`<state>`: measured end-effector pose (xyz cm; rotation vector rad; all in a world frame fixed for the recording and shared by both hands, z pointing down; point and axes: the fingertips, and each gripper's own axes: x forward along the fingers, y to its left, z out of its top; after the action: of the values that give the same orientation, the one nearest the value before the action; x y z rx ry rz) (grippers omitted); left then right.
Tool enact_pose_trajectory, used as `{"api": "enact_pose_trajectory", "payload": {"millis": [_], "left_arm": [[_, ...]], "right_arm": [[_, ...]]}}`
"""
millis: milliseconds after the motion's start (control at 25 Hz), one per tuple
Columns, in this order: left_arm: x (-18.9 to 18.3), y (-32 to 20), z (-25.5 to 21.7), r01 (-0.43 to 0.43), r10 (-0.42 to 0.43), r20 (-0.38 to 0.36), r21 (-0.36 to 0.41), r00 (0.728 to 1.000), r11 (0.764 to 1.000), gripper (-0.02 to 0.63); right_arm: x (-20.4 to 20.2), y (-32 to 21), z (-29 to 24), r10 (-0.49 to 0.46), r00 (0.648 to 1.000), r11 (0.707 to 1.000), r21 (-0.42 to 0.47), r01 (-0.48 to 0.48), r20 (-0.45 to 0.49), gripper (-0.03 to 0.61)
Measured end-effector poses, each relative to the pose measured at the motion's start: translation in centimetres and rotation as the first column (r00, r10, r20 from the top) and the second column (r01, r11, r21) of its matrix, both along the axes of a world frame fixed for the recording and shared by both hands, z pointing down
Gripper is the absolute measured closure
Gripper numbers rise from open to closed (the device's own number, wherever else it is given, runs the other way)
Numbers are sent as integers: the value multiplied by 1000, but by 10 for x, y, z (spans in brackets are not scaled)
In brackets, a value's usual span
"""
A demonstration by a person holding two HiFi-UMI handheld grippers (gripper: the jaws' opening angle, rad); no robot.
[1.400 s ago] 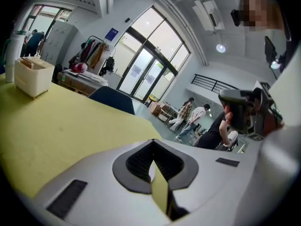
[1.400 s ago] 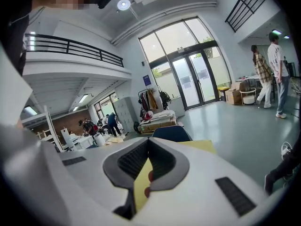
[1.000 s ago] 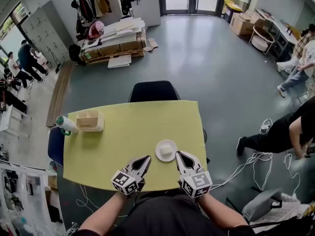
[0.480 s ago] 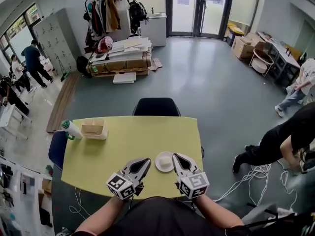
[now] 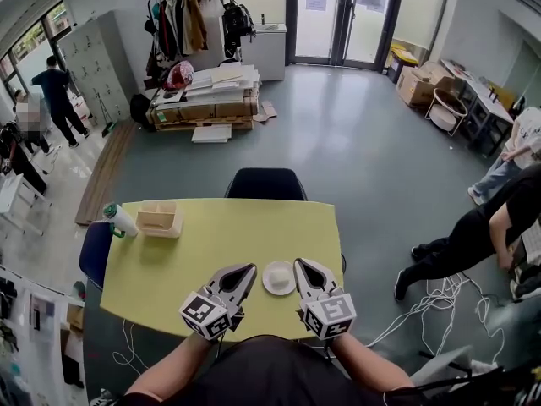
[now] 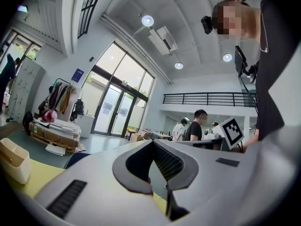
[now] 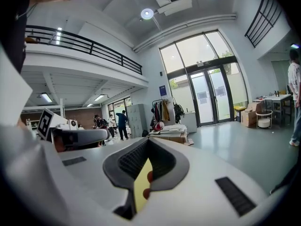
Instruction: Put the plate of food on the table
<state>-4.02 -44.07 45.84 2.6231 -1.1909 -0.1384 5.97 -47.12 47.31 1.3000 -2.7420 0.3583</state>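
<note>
A small white plate (image 5: 279, 277) rests on the yellow table (image 5: 220, 235) near its front edge; what lies on it is too small to make out. My left gripper (image 5: 247, 271) points at the plate from the left, its jaws shut with nothing between them. My right gripper (image 5: 300, 266) sits just right of the plate, also shut and holding nothing. Neither touches the plate. The left gripper view shows the left gripper (image 6: 152, 143) with its jaw tips together over the table. The right gripper view shows the right gripper (image 7: 148, 141) the same, with a sliver of yellow table behind.
A pale wooden holder (image 5: 158, 217) and a white bottle with a green cap (image 5: 118, 218) stand at the table's far left corner. A black chair (image 5: 265, 183) is tucked in at the far side and a blue chair (image 5: 93, 252) at the left. A person (image 5: 473, 227) crouches by floor cables at the right.
The head view has tilted up, showing more of the room. Both grippers stay shut on either side of the plate, which has not moved on the table.
</note>
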Motion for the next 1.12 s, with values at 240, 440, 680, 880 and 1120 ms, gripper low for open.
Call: {"api": "enact_pose_trajectory", "payload": {"millis": [240, 440, 680, 880, 1120], "left_arm": [[5, -3, -2, -5, 5, 11, 8, 1000, 1000, 604], [8, -1, 1, -5, 5, 23, 5, 1000, 1000, 604], [10, 0, 4, -10, 10, 20, -3, 1000, 1000, 604], [11, 2, 7, -13, 13, 16, -14, 1000, 1000, 604], [14, 5, 12, -18, 18, 16, -25, 1000, 1000, 604]], "right_arm": [[5, -3, -4, 27, 1000, 1000, 11, -27, -4, 568], [4, 4, -5, 18, 1000, 999, 36, -17, -21, 568], [4, 9, -4, 17, 1000, 999, 37, -16, -21, 568], [3, 13, -1, 15, 1000, 999, 31, -14, -20, 568], [3, 15, 2, 17, 1000, 999, 31, -16, -24, 568]]}}
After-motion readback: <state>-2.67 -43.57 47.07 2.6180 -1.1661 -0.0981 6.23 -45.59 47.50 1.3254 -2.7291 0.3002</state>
